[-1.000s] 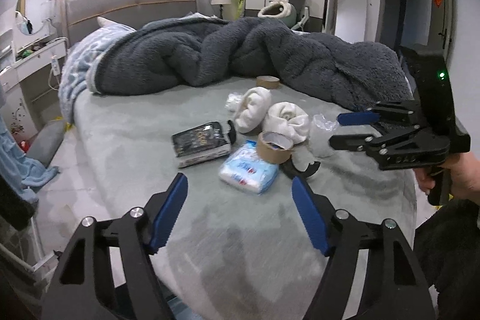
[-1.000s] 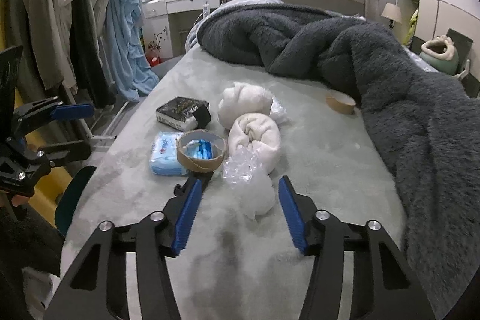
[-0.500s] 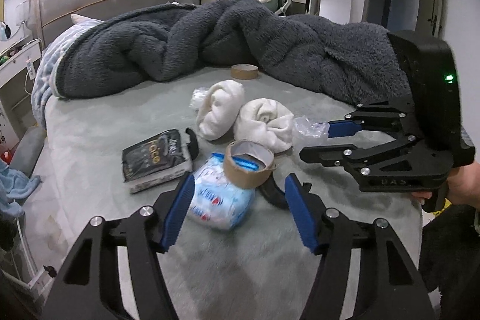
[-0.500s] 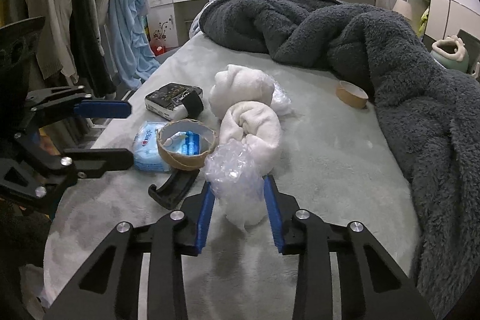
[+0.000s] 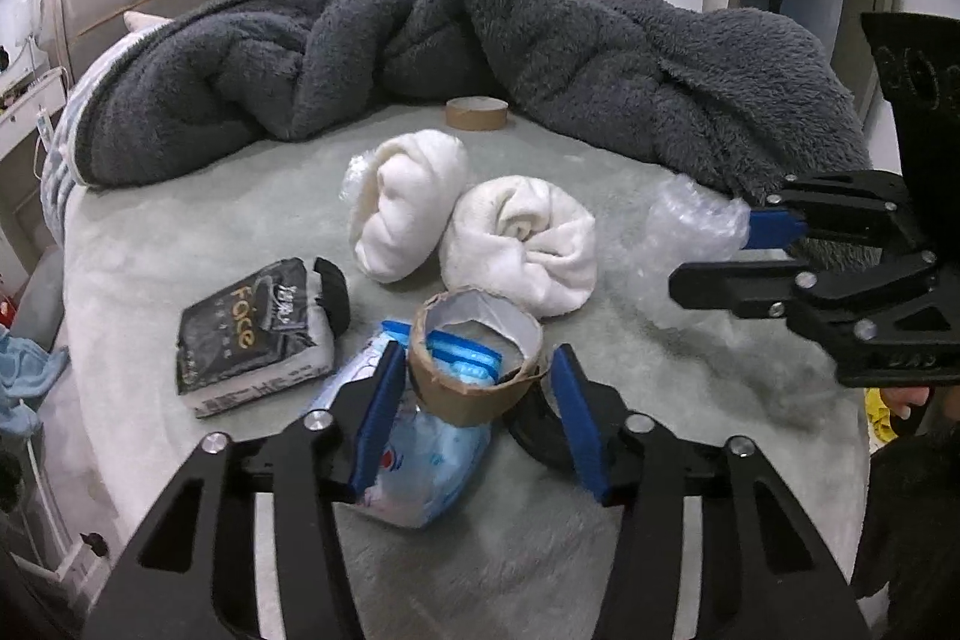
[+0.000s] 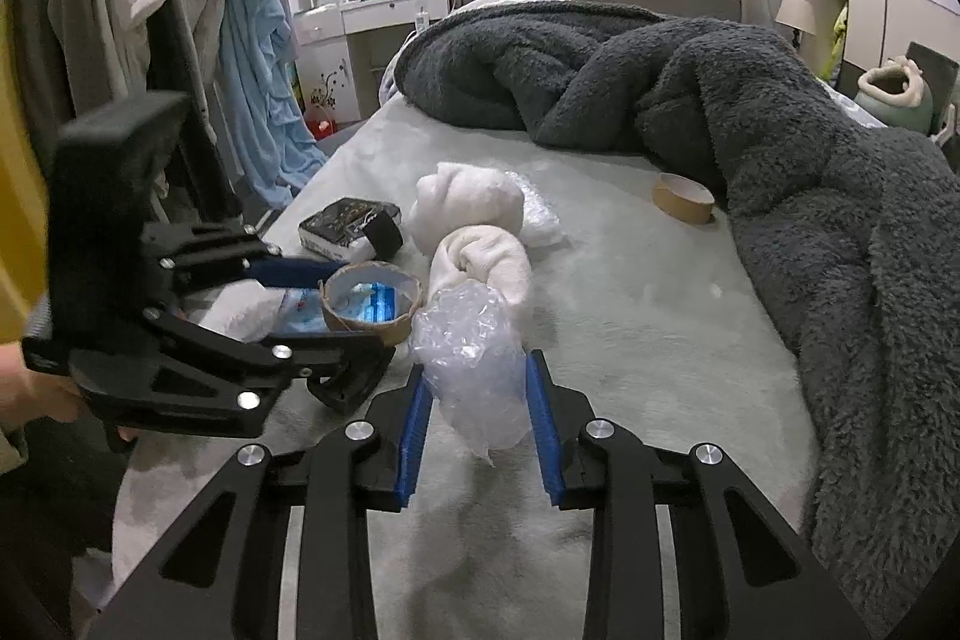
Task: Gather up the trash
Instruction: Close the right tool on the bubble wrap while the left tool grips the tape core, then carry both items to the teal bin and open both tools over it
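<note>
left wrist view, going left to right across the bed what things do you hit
black face pack → empty tape roll between the closing jaws of the left hand-held gripper → bubble wrap → right hand-held gripper, shut on it

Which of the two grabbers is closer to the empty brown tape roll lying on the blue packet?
Left. The left gripper straddles the tape roll, jaws closing; the right gripper is off to its side, clamped on crumpled plastic wrap.
</note>
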{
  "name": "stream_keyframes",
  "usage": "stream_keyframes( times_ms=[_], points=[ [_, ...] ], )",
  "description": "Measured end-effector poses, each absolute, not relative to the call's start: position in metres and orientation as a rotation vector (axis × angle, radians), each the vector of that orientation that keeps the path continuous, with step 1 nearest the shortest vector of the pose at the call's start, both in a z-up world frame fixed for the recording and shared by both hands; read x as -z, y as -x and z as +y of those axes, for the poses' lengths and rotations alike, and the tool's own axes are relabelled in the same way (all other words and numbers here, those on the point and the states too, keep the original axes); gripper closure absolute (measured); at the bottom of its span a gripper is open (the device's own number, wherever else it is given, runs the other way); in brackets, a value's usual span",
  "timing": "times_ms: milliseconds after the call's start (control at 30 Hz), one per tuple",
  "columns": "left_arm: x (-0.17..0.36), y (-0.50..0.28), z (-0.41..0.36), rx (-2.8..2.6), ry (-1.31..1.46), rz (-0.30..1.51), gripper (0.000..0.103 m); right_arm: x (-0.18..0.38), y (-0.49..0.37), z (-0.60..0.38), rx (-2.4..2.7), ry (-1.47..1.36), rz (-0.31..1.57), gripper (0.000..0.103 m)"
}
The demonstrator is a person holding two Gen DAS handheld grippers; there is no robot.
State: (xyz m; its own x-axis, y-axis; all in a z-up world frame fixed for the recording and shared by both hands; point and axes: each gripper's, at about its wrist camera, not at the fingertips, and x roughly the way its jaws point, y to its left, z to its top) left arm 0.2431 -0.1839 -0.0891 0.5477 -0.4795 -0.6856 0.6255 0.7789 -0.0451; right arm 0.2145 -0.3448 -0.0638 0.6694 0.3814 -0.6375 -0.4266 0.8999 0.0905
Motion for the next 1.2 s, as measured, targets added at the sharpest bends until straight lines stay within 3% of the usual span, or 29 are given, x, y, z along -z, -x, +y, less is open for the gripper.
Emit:
stream_keyframes(
  times_ms=[600, 1200],
  points=[
    [0.056, -0.224, -0.134, 0.574, -0.091, 0.634, 0.056, 0.034, -0.227, -0.3, -0.512, 0.008, 0.643, 0.071],
    [0.071, -0.229, -0.024, 0.331, -0.114, 0.768, 0.056, 0.028, -0.242, -0.186, -0.642, 0.033, 0.665, 0.071]
  ],
)
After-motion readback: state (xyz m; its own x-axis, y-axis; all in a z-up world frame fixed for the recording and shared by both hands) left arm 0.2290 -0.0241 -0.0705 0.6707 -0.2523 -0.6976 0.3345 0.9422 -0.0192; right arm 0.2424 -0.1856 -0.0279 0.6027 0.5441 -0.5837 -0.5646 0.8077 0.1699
